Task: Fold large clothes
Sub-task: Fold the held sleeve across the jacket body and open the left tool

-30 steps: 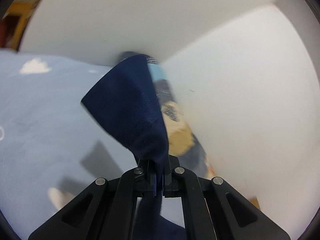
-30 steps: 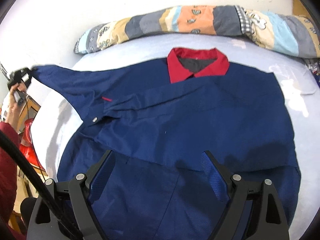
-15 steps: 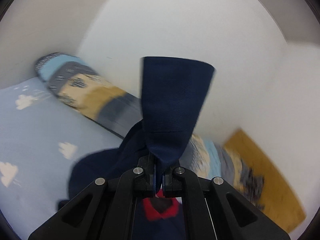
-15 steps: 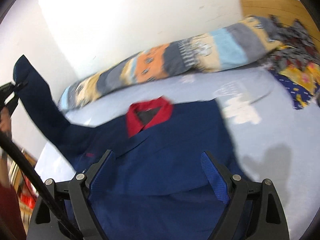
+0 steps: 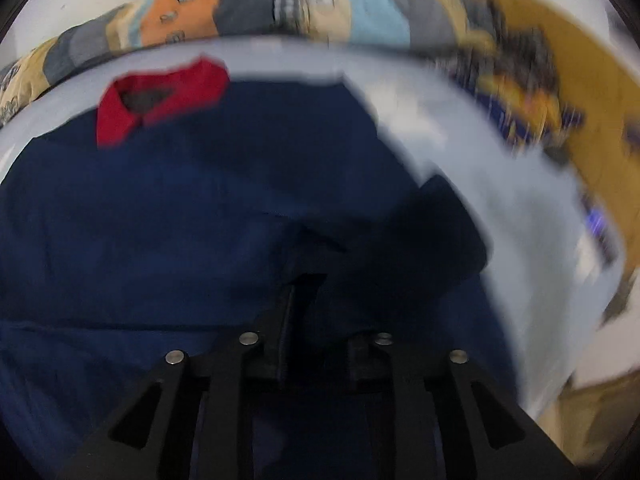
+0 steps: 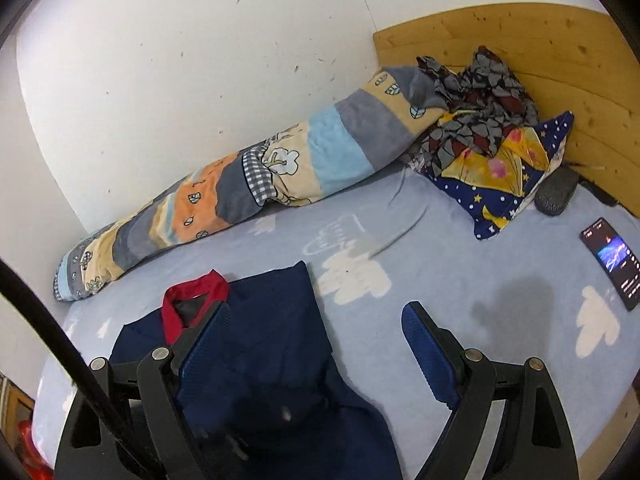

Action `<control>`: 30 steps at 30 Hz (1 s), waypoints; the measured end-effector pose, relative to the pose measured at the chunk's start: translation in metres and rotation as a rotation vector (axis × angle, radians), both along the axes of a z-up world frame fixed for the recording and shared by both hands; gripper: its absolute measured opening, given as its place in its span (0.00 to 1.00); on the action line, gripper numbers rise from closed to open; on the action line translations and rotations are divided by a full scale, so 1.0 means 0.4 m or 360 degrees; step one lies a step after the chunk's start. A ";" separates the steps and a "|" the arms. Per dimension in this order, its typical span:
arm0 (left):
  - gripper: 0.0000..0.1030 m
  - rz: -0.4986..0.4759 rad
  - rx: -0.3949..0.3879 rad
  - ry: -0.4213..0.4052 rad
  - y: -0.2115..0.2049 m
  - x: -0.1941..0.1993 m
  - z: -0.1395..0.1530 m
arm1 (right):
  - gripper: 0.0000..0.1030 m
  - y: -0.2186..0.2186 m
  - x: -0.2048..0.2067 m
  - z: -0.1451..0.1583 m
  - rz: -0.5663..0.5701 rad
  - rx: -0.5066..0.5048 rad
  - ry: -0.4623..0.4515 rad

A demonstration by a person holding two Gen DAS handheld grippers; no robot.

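A navy shirt [image 5: 160, 220] with a red collar [image 5: 160, 96] lies on the light blue bed sheet [image 6: 460, 272]. Its sleeve [image 5: 440, 232] is now laid across the body towards the shirt's right edge. My left gripper [image 5: 320, 320] points down just over this dark cloth and its jaws are opening; a gap shows between the fingers, and blur hides whether cloth still hangs there. My right gripper [image 6: 316, 312] stands wide open with nothing between its fingers, above the shirt [image 6: 280, 340] near its right edge, with the collar [image 6: 196, 292] behind its left finger.
A rolled patchwork quilt [image 6: 260, 184] lies along the white wall. A star-print pillow with crumpled patterned cloth [image 6: 500, 168] sits by the wooden headboard [image 6: 520, 44]. A lit phone [image 6: 612, 260] lies on the sheet at the right. A black cable [image 6: 60, 340] crosses the left edge.
The left gripper carried the sleeve from the bed's left side across the shirt and down onto it, then its jaws parted. The right gripper's view swung right towards the headboard, still open.
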State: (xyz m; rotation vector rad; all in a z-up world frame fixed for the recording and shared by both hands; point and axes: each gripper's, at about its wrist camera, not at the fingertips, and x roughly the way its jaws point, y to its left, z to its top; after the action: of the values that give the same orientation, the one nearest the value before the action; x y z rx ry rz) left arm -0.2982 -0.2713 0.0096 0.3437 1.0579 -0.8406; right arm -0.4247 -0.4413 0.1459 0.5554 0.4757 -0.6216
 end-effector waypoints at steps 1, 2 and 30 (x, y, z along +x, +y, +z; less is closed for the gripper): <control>0.36 -0.0038 -0.0024 0.0002 0.018 -0.005 0.007 | 0.88 0.003 0.005 -0.002 0.0014 -0.0003 0.0001; 0.49 -0.0076 -0.0071 0.0005 0.042 -0.016 0.017 | 0.88 0.009 0.010 -0.002 0.0033 -0.0007 0.0007; 0.83 0.0656 -0.0056 -0.0236 0.544 0.428 0.129 | 0.89 0.178 0.227 -0.312 0.0483 0.0178 0.0665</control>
State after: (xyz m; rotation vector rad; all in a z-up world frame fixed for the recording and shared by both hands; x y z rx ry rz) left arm -0.1270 -0.0537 0.0610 0.1465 0.9312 -0.4566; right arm -0.3337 -0.3699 0.0211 0.4460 0.9740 -0.4188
